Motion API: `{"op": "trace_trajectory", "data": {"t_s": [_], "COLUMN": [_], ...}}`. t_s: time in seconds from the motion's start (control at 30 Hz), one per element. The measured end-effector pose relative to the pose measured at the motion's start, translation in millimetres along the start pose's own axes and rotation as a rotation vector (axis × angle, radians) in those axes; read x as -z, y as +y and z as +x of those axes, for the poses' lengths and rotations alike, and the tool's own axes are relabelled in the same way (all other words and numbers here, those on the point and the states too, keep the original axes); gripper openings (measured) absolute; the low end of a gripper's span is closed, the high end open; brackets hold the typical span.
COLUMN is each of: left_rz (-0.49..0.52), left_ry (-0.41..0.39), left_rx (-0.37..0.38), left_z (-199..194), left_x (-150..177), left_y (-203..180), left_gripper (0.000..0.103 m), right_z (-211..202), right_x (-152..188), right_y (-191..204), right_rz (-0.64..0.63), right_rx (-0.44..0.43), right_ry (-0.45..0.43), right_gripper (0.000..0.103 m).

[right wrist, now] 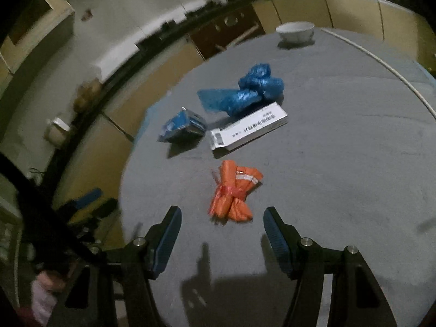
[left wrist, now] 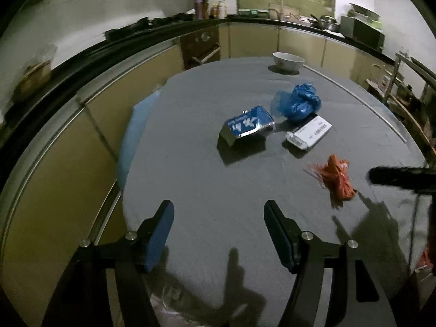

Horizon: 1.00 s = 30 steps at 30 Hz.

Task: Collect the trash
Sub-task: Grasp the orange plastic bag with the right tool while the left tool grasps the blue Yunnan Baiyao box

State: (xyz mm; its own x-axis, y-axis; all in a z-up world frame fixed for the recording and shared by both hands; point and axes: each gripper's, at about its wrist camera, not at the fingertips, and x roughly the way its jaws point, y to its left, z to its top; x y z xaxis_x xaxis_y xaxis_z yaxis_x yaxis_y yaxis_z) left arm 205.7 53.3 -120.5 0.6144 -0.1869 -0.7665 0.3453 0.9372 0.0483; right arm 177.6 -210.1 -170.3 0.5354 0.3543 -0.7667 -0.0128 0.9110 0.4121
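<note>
On the grey table (left wrist: 190,163) lie an orange wrapper bundle (left wrist: 339,181), a blue carton (left wrist: 249,125), a white box (left wrist: 309,132) and a crumpled blue plastic bag (left wrist: 298,102). My left gripper (left wrist: 219,218) is open and empty, short of the carton. My right gripper (right wrist: 222,220) is open and empty, with the orange bundle (right wrist: 235,194) just ahead between its fingertips. Beyond it lie the white box (right wrist: 249,129), blue carton (right wrist: 182,126) and blue bag (right wrist: 246,94). One right finger (left wrist: 400,175) shows in the left wrist view.
A white bowl (left wrist: 288,61) stands at the table's far edge, also in the right wrist view (right wrist: 295,31). Kitchen cabinets and a dark counter (left wrist: 299,24) with a sink run behind. The table edge drops off at the left (right wrist: 122,190).
</note>
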Motion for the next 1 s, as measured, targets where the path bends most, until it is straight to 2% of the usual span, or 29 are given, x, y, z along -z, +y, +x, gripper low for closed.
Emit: {"op": "trace_trajectory", "data": {"t_s": [0.13,0.17,0.2,0.23,0.27,0.4,0.53,0.63,0.83,1.0], "left_rz": [0.05,0.06,0.073,0.087,0.102,0.213,0.287,0.296,0.319,0.245], "left_ry": [-0.002,-0.004,-0.005,-0.001,0.003,0.036,0.072,0.076,0.107,0.133], "left_rx": [0.037,0.052,0.079,0.105,0.123,0.215,0.25,0.244,0.304,0.341], "left_z": [24,31,37,44,49,74,97,112,132,141], "left_x": [-25,-33,-40,-47,-52,-72,-85,-95,-107,-107], "left_y": [7,9,9,9,7,-9,-22,-23,-31,-28], "left_gripper": [0.072,0.072,0.072,0.072,0.072,0.072,0.072,0.072,0.072,0.069], "right_z": [39,45,53,61,64,66,59,52,49,47], "right_x": [-13,-15,-16,-17,-17,-15,-8,-4,-1,0], "right_y": [0,1,2,2,3,11,4,-6,-7,-7], "right_rz": [0.035,0.033,0.032,0.031,0.025,-0.054,-0.059,-0.032,-0.026,-0.009], "right_rx": [0.044,0.059,0.081,0.105,0.115,0.169,0.165,0.151,0.157,0.147], "right_ry": [0.047,0.054,0.064,0.081,0.072,0.064,0.069,0.077,0.086,0.08], "right_gripper": [0.066,0.063,0.048,0.041,0.039,0.036,0.035,0.035,0.035,0.035]}}
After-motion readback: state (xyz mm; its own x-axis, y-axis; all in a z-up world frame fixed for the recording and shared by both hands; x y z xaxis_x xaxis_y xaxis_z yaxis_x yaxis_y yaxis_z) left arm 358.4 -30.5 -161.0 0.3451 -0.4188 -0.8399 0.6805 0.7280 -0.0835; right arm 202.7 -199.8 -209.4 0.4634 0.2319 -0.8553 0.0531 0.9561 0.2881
